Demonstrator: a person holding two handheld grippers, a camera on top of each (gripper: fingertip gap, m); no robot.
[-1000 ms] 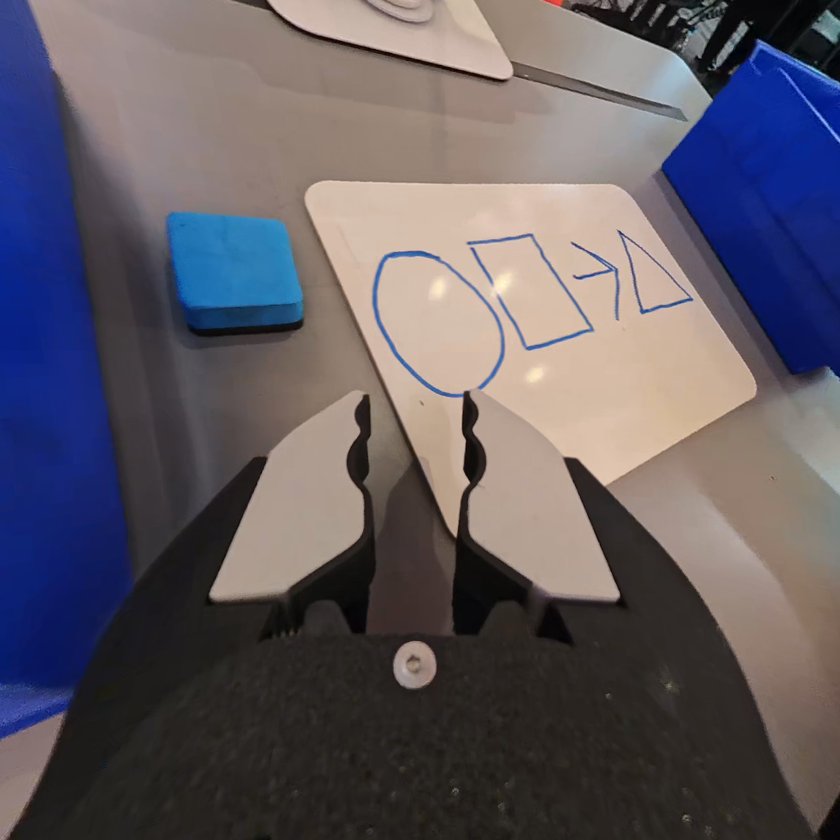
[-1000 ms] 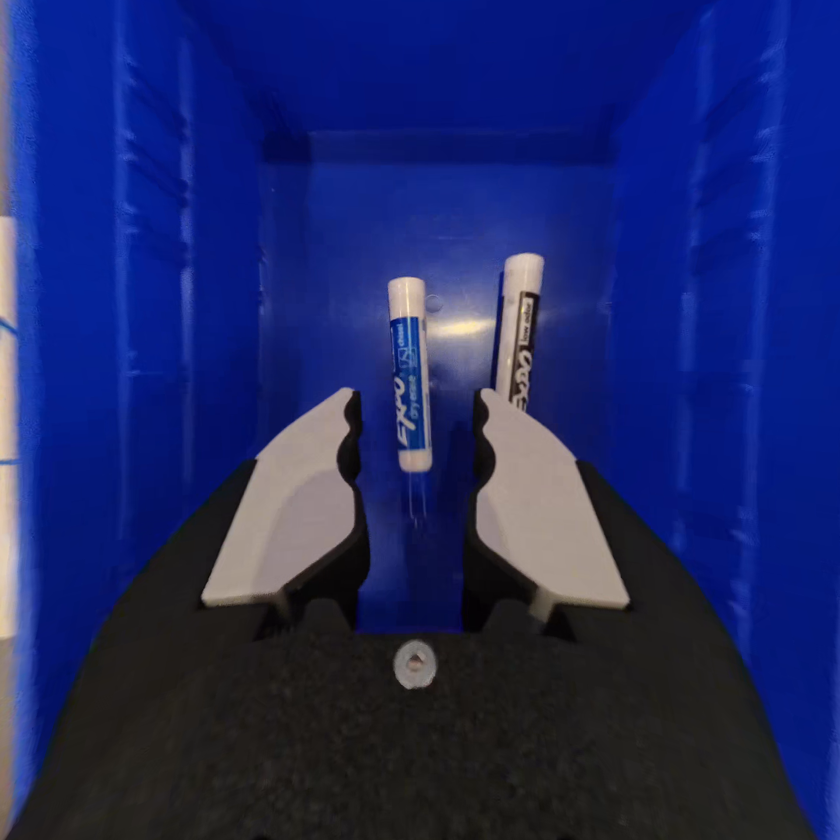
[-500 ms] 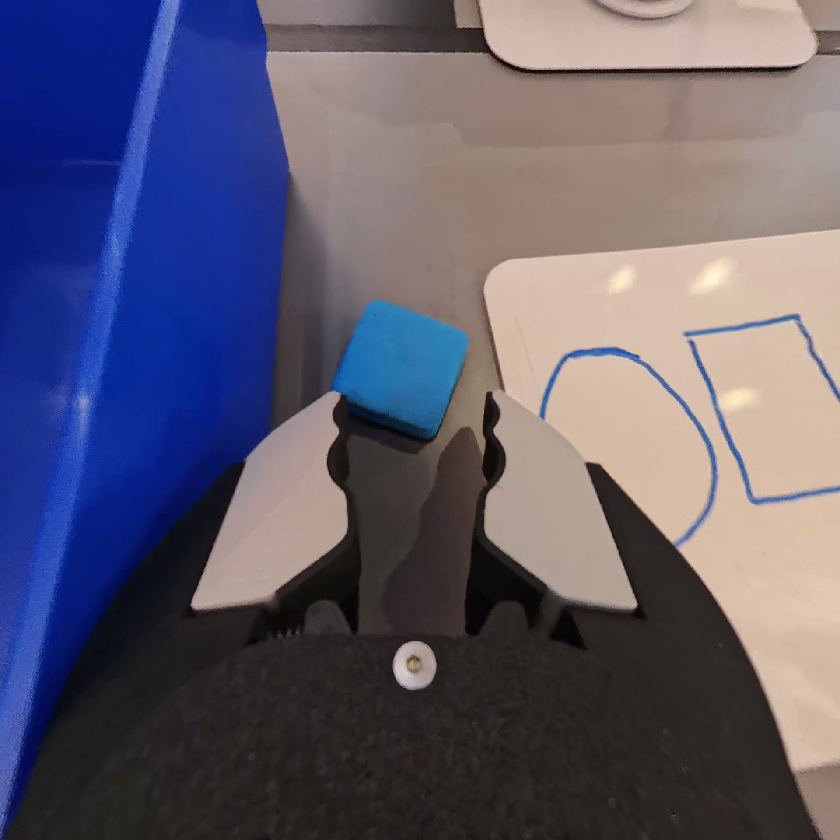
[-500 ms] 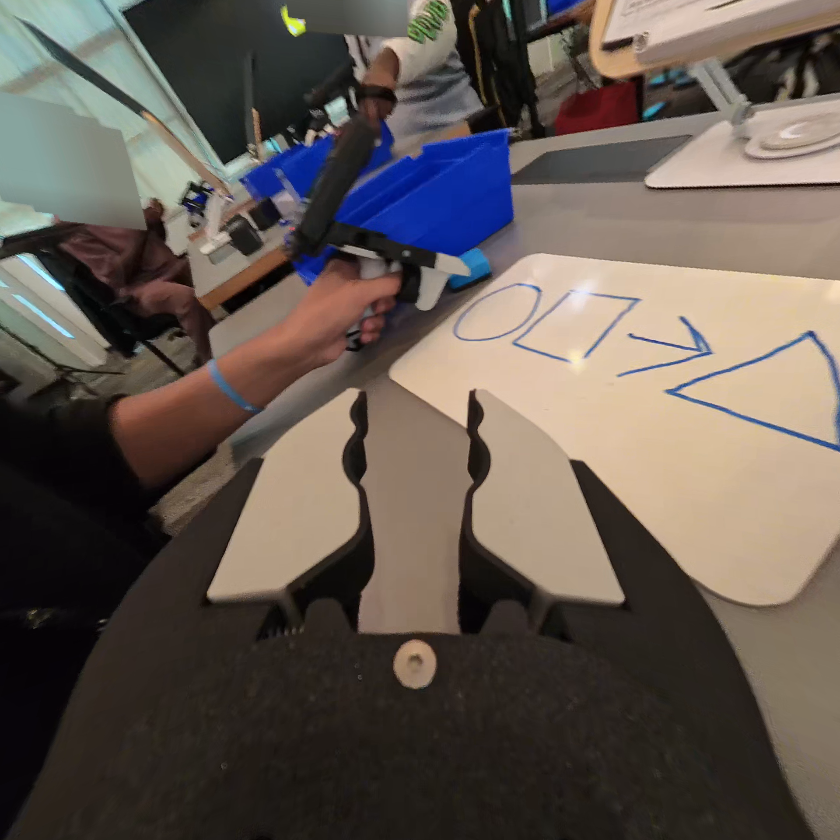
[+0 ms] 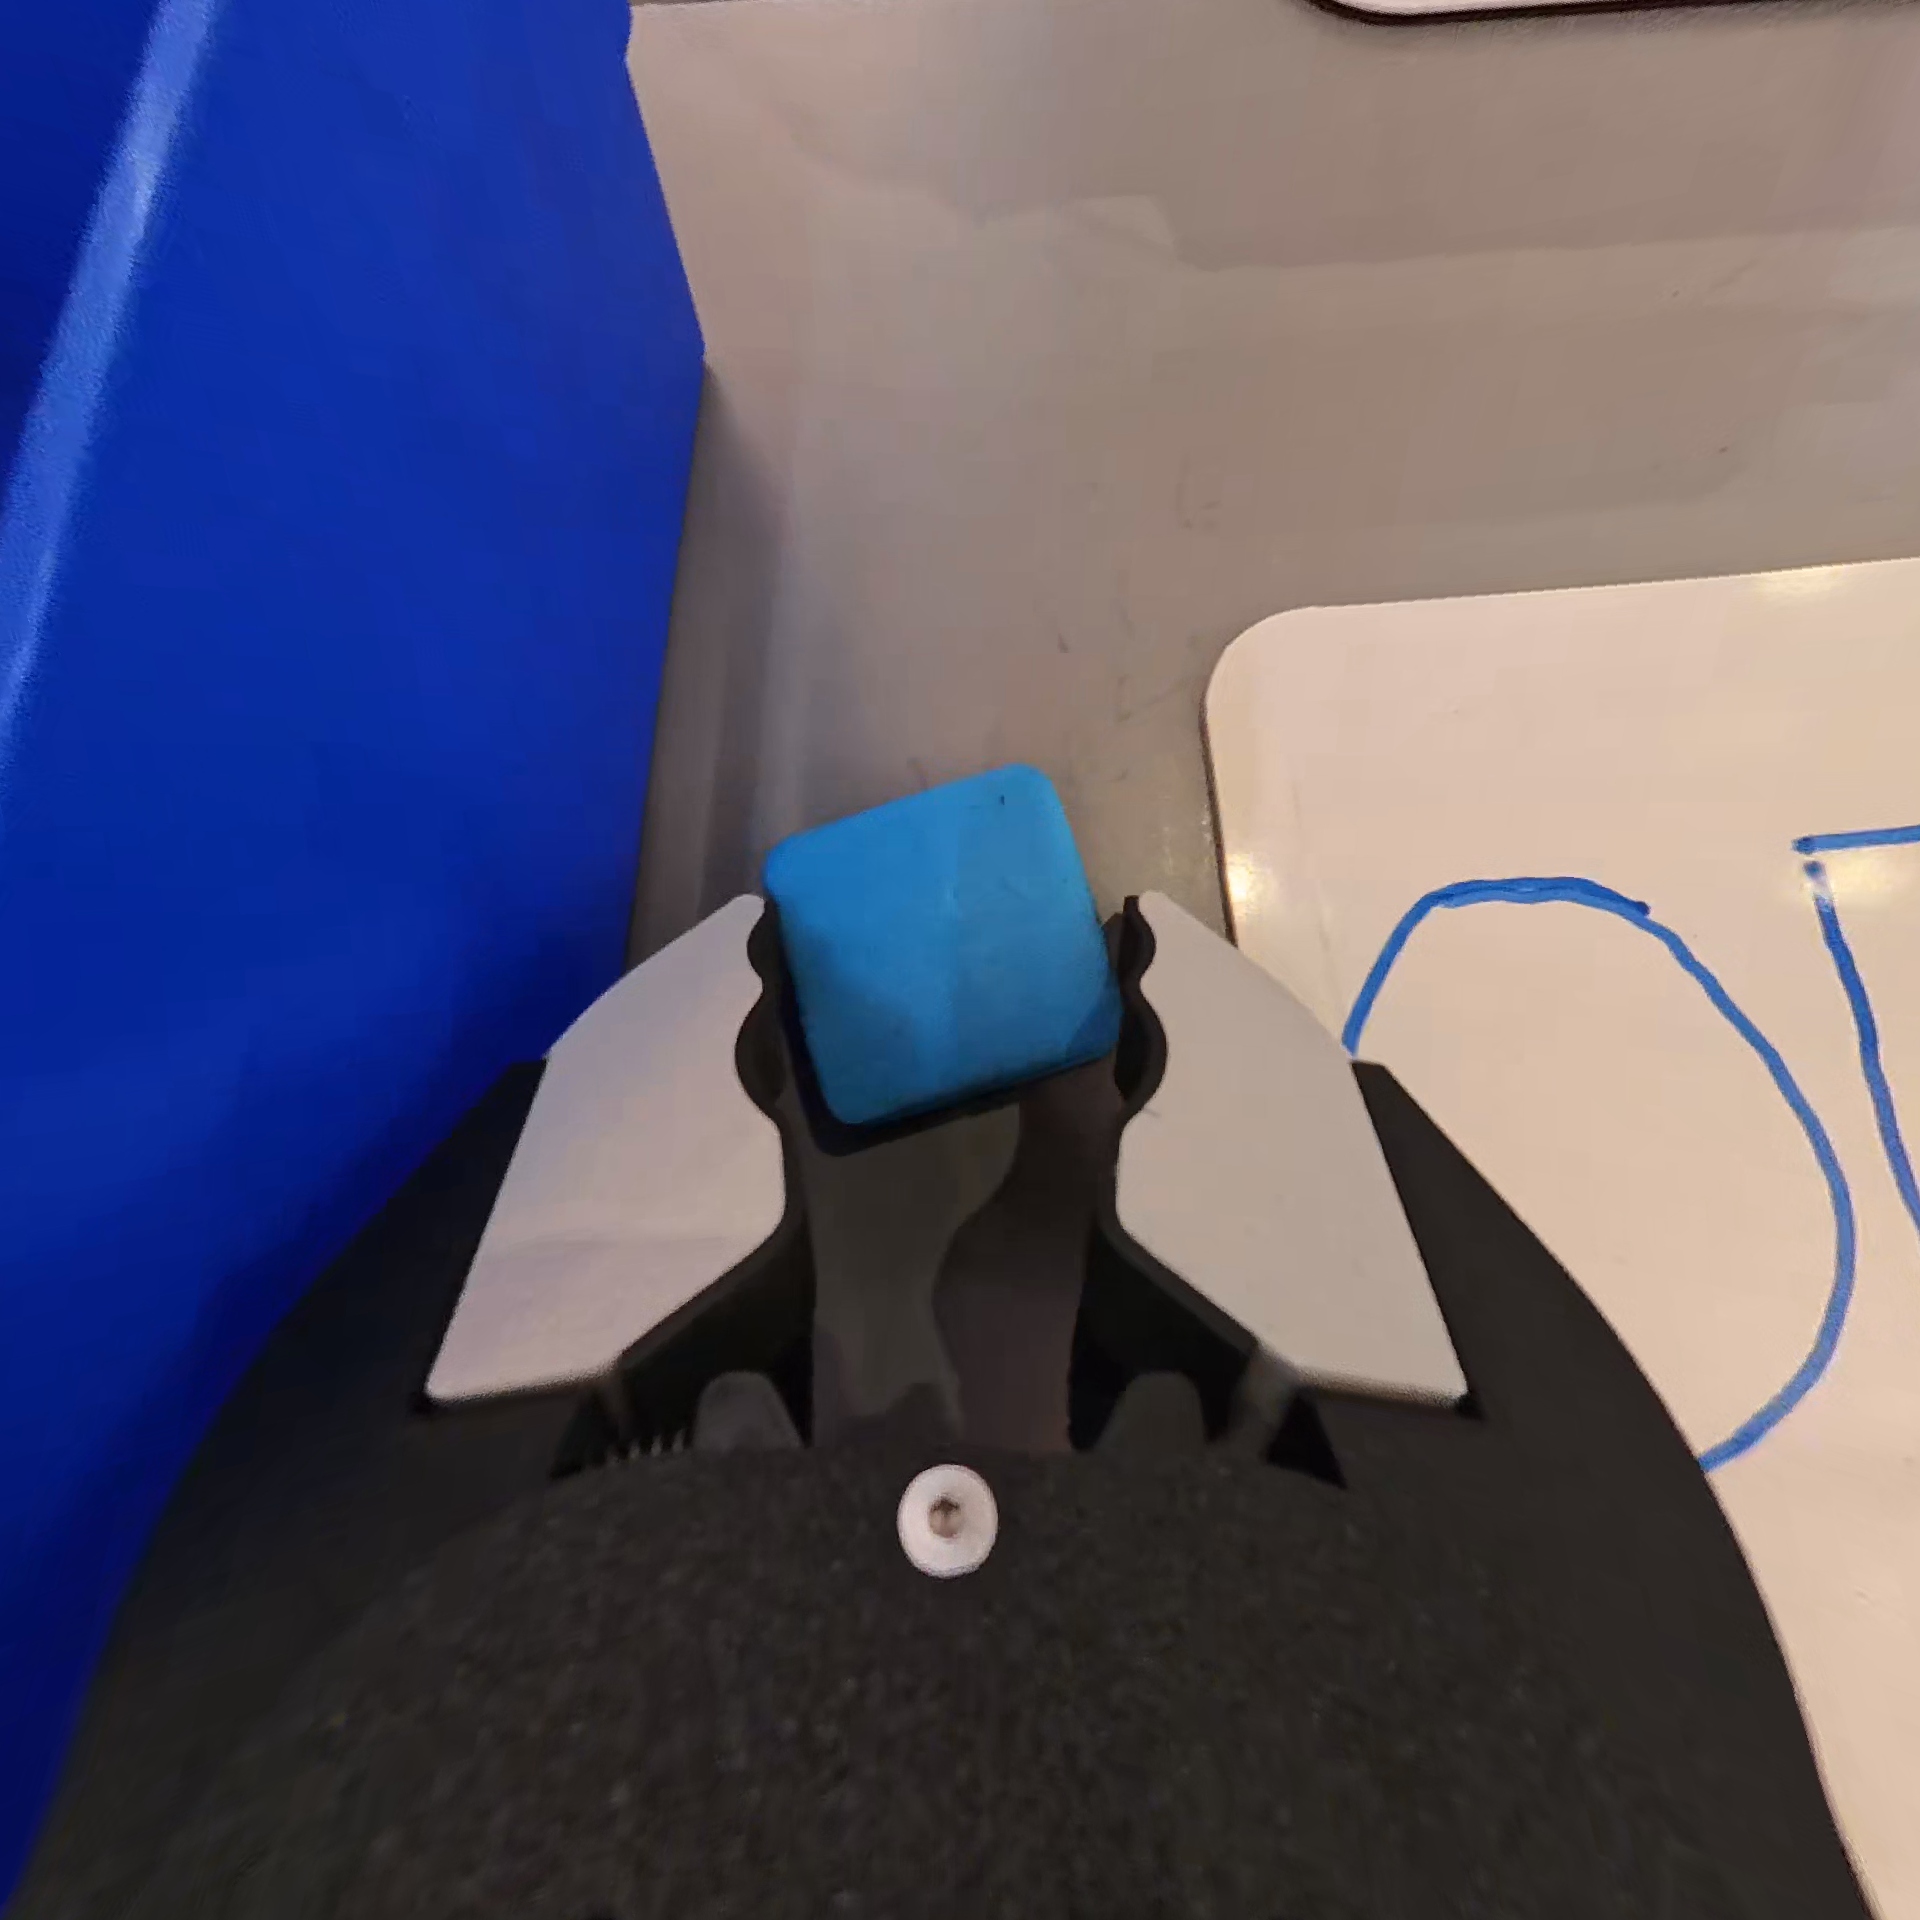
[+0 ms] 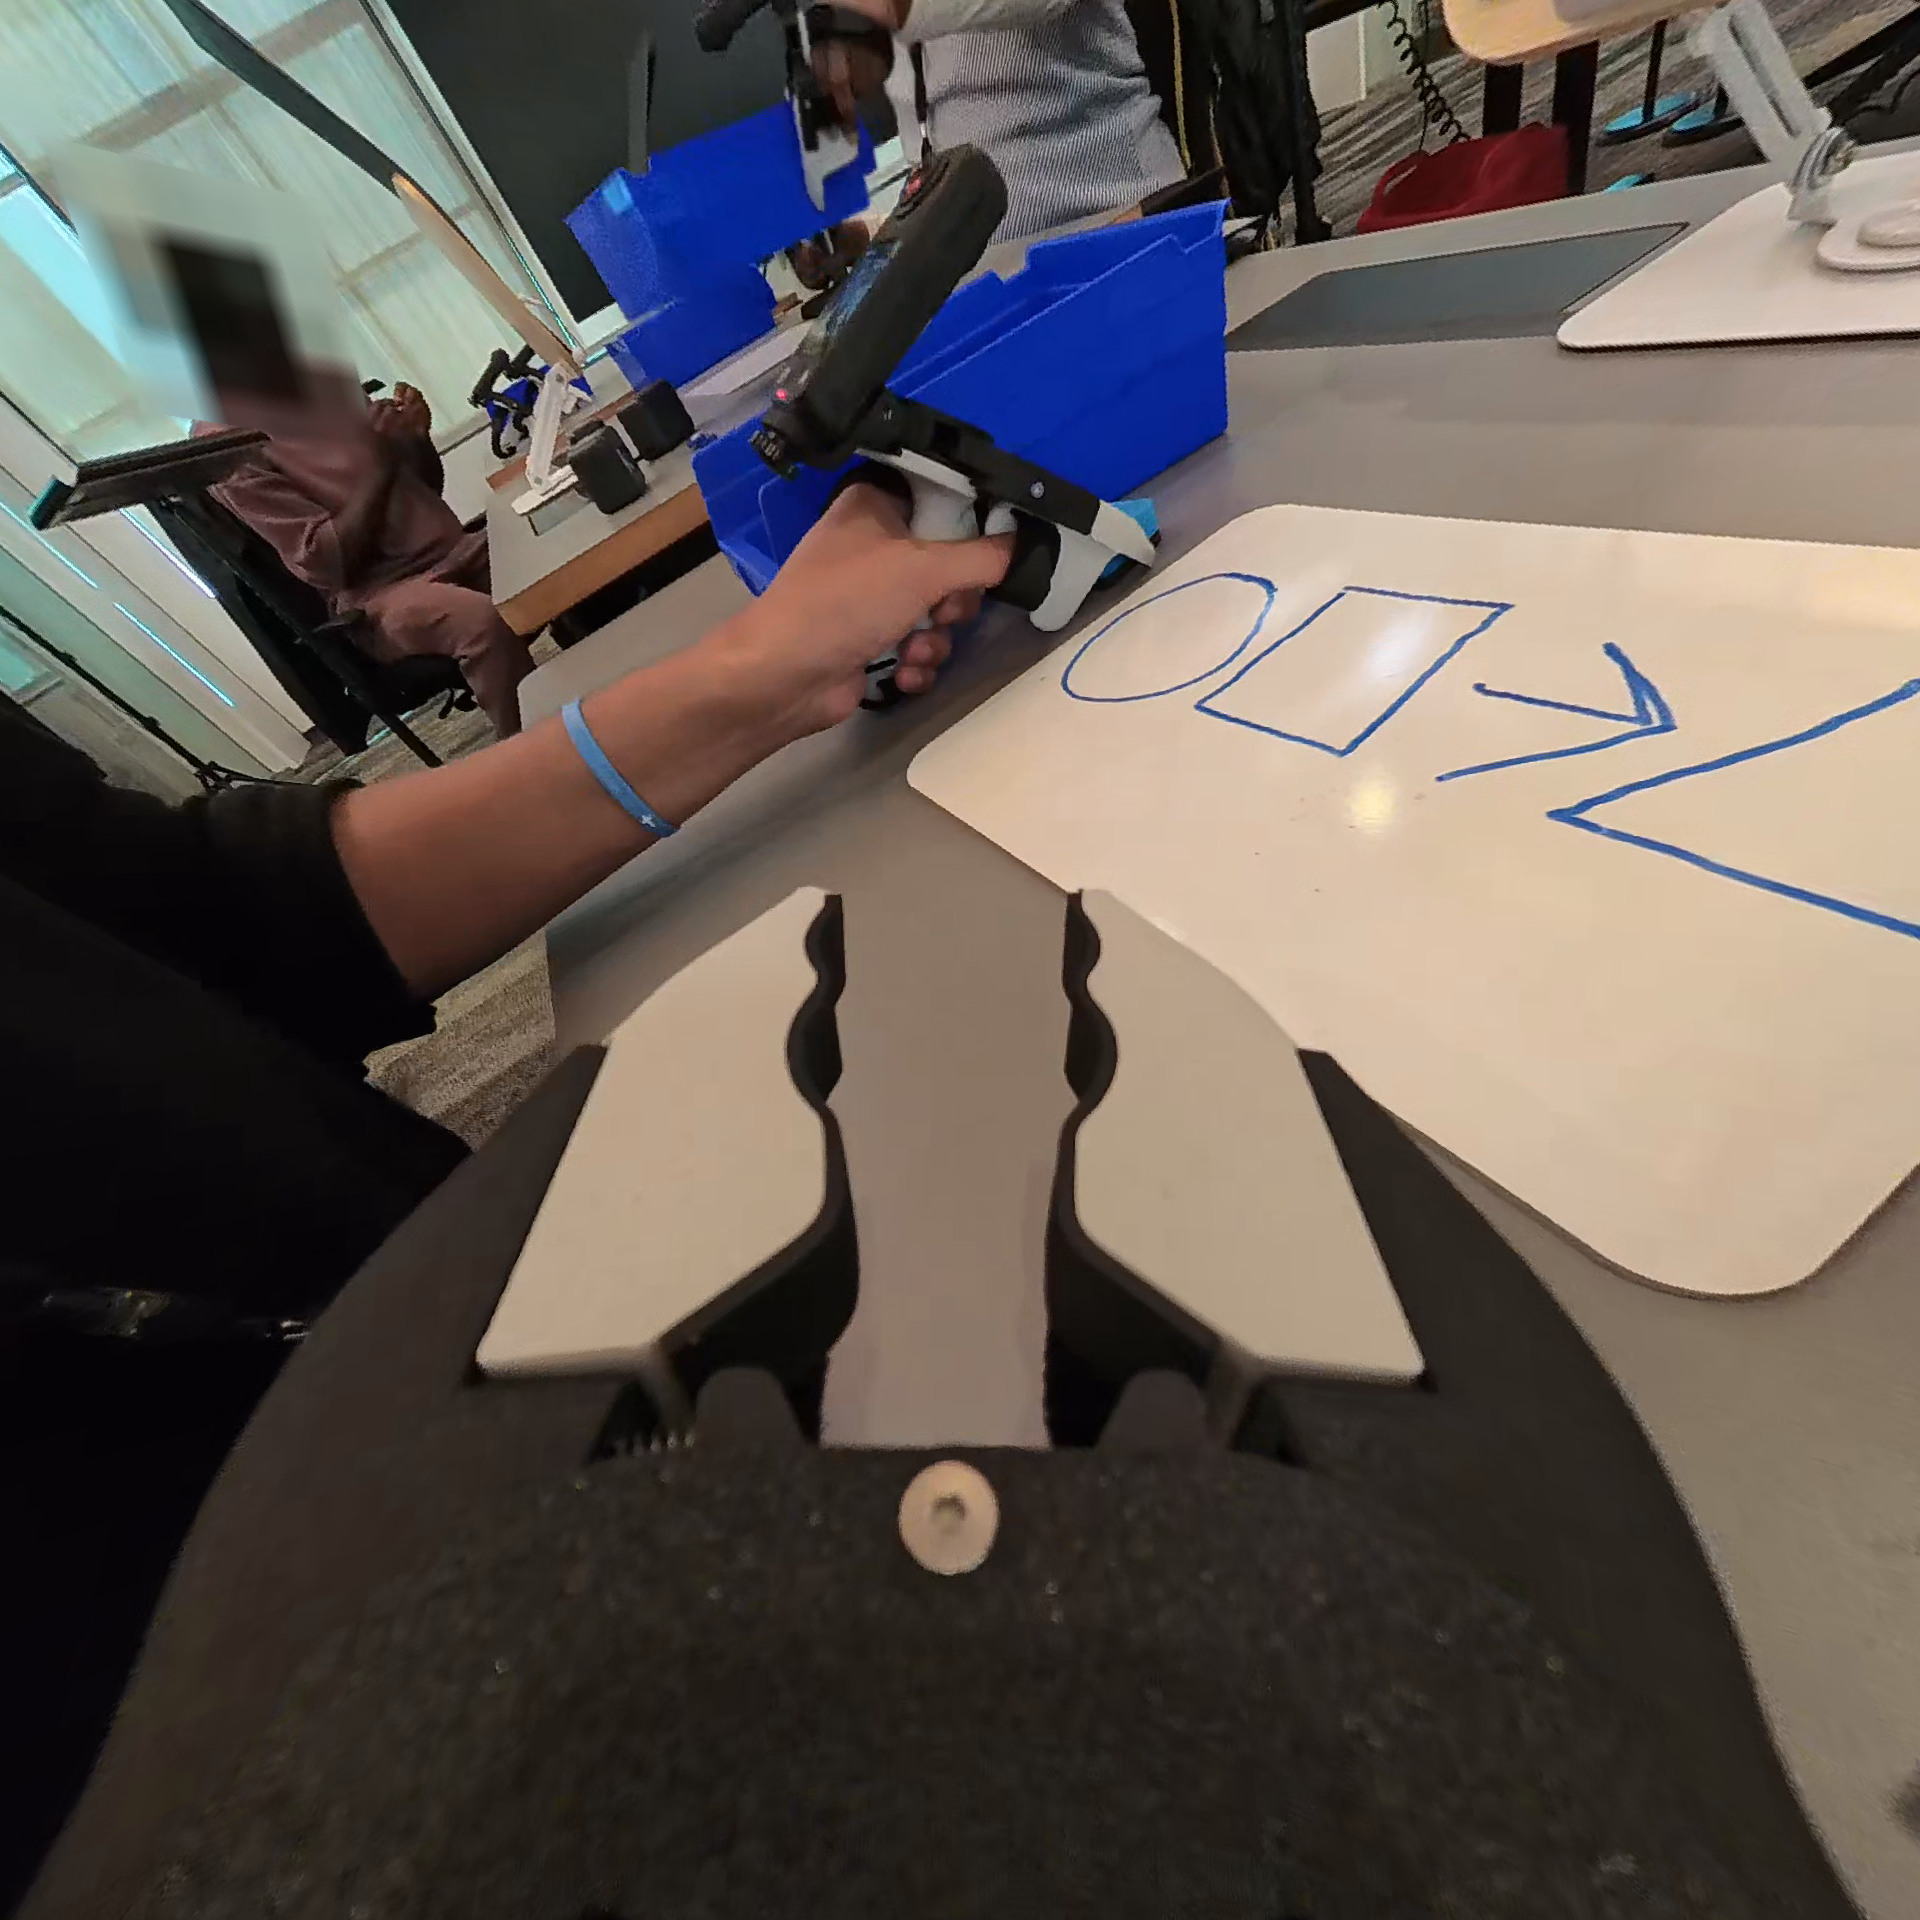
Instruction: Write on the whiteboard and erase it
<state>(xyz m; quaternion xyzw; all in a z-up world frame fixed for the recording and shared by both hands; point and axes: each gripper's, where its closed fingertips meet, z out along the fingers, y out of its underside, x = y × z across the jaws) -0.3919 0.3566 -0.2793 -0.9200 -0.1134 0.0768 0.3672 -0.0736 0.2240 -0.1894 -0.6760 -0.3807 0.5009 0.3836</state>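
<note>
A blue foam eraser [image 5: 945,945] lies on the grey table [image 5: 1039,364], turned cornerwise between a blue bin [image 5: 312,623] and the whiteboard [image 5: 1558,779]. My left gripper [image 5: 943,920] is open, with a fingertip close against each side of the eraser. The whiteboard [image 6: 1351,987] bears an oval, a rectangle, an arrow and a triangle in blue marker. My right gripper [image 6: 951,914] is open and empty, low over the table by the board's near corner. The right wrist view also shows a hand holding the left gripper [image 6: 1081,540] at the eraser [image 6: 1138,514].
The blue bin [image 6: 1091,364] stands just behind the left gripper. A white stand base [image 6: 1714,291] and a dark mat [image 6: 1455,291] lie at the table's far side. People and more blue bins [image 6: 707,239] are beyond the table.
My left gripper has moved forward, so the eraser now sits between its fingertips, and its jaws are a little wider. My right gripper left the marker bin and now hovers by the whiteboard.
</note>
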